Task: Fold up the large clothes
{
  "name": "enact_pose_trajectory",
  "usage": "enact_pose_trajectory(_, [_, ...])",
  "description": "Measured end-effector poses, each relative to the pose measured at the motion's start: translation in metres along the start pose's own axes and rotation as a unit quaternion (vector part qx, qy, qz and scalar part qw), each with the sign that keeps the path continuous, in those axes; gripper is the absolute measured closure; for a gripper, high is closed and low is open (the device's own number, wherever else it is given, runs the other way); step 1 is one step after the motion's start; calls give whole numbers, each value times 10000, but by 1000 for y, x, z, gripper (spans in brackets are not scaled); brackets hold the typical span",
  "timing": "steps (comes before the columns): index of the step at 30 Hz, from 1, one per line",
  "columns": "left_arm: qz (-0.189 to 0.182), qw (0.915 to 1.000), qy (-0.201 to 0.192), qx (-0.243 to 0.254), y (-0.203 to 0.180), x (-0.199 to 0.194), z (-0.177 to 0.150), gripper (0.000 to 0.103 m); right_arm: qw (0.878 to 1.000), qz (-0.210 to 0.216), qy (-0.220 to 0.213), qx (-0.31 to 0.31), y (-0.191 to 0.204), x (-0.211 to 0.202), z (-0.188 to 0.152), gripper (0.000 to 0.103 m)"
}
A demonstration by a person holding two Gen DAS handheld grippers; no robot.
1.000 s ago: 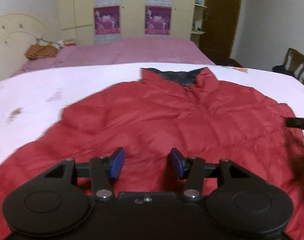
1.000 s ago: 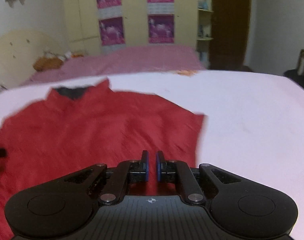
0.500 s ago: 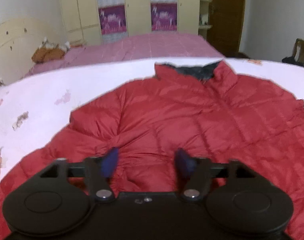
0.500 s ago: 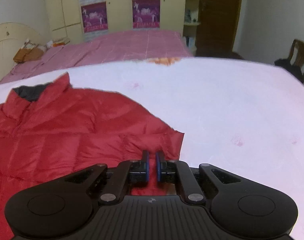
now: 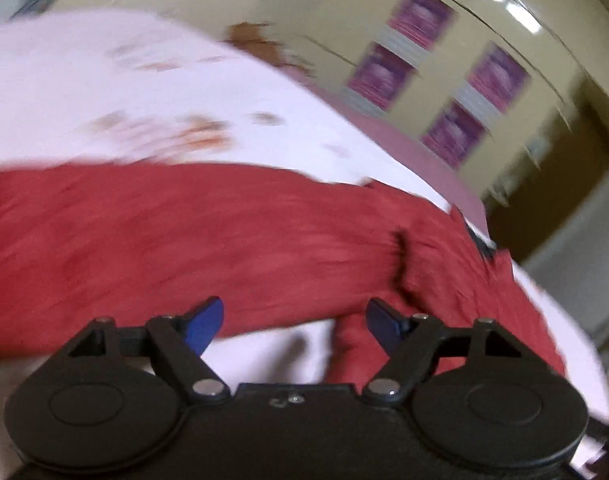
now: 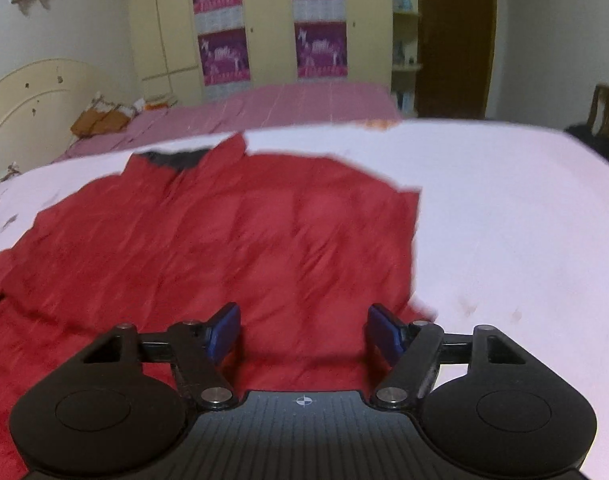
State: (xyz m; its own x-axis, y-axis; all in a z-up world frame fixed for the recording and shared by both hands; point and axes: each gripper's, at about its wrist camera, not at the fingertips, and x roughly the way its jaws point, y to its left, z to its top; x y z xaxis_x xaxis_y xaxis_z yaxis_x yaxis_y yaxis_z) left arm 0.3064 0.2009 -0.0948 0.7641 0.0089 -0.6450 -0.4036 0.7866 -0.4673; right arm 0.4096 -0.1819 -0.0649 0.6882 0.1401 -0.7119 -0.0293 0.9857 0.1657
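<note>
A red quilted jacket (image 6: 224,240) with a dark grey collar lining (image 6: 172,158) lies spread on the pale pink sheet (image 6: 504,208). My right gripper (image 6: 302,334) is open and empty, low over the jacket's near right part. In the tilted, blurred left wrist view the jacket (image 5: 224,232) stretches as a red band across the frame. My left gripper (image 5: 294,320) is open and empty at the jacket's near edge, where white sheet (image 5: 272,348) shows between the fingers.
A second bed with a pink cover (image 6: 296,104) stands behind, with a brown basket (image 6: 98,120) on it. A cream wardrobe with purple posters (image 6: 272,20) lines the back wall. A dark wooden door (image 6: 456,40) and a chair (image 6: 606,120) stand at the right.
My right gripper has opened from shut and swung left over the jacket. My left gripper has swung sharply left and tilted, now at the jacket's left edge, and opened wider.
</note>
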Motion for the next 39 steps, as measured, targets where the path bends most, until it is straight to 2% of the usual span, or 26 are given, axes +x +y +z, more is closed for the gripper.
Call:
enact_pose_trajectory(2, [-9, 9982, -55, -589, 31, -19, -6, 26, 9999, 66, 130, 1, 13, -2, -4, 32])
enact_pose_trajectory(5, [54, 9902, -257, -1369, 71, -45, -18, 28, 9997, 136, 198, -73, 32, -1, -4, 32])
enact_pose_trajectory(8, [180, 9811, -674, -1804, 100, -62, -17, 31, 9996, 193, 175, -74, 47, 0, -1, 32])
enact_pose_trajectory(10, [137, 9727, -916, -2126, 119, -62, -9, 35, 9998, 136, 134, -100, 54, 3, 0, 32])
enact_pose_trajectory(14, [301, 9569, -1361, -2547, 143, -54, 16, 39, 9996, -253, 26, 130, 49, 9, 4, 32])
enact_pose_trajectory(15, [393, 9534, -1437, -2625, 148, -51, 23, 47, 9992, -358, -5, 186, 45, 8, 5, 32])
enact_pose_trajectory(16, [500, 9518, -1452, -2655, 152, -47, 31, 60, 9987, -455, -42, 229, 42, 7, 6, 32])
enact_pose_trajectory(17, [601, 9523, -1427, -2628, 157, -44, 36, 69, 9982, -537, -77, 266, 38, 6, 7, 32])
enact_pose_trajectory(18, [694, 9536, -1381, -2583, 160, -39, 44, 93, 9978, -590, -99, 288, 36, 4, 8, 32])
enact_pose_trajectory(19, [751, 9550, -1354, -2531, 163, -36, 52, 94, 9975, -644, -108, 283, 34, 4, 9, 33])
enact_pose_trajectory(20, [761, 9567, -1402, -2434, 162, -32, 60, 94, 9971, -709, -108, 268, 32, 4, 10, 36])
enact_pose_trajectory(21, [766, 9592, -1454, -2300, 165, -34, 65, 96, 9968, -742, -102, 274, 30, 4, 10, 45])
enact_pose_trajectory(25, [743, 9706, -1588, -1648, 141, -27, 88, 99, 9956, -810, -159, 446, 18, 1, 13, 47])
enact_pose_trajectory(28, [470, 9816, -1628, -883, 91, -18, 103, 99, 9947, -827, -214, 564, 10, -1, 13, 47])
enact_pose_trajectory(30, [110, 9884, -1507, -174, 39, -2, 108, 99, 9943, -813, -242, 652, 3, -2, 13, 47])
enact_pose_trajectory(32, [-347, 9898, -1278, 525, -19, 17, 104, 99, 9937, -801, -258, 737, -3, -2, 13, 47])
enact_pose_trajectory(34, [-754, 9856, -963, 1165, -79, 37, 90, 99, 9931, -784, -273, 826, -9, -2, 13, 47])
enact_pose_trajectory(35, [-968, 9804, -808, 1513, -111, 46, 79, 99, 9928, -776, -279, 873, -12, -2, 13, 47])
enact_pose_trajectory(37, [-1303, 9679, -531, 2082, -163, 61, 56, 99, 9922, -752, -291, 946, -18, -2, 15, 47])
enact_pose_trajectory(39, [-1620, 9505, -200, 2643, -210, 75, 28, 99, 9916, -726, -318, 1027, -27, -3, 17, 47])
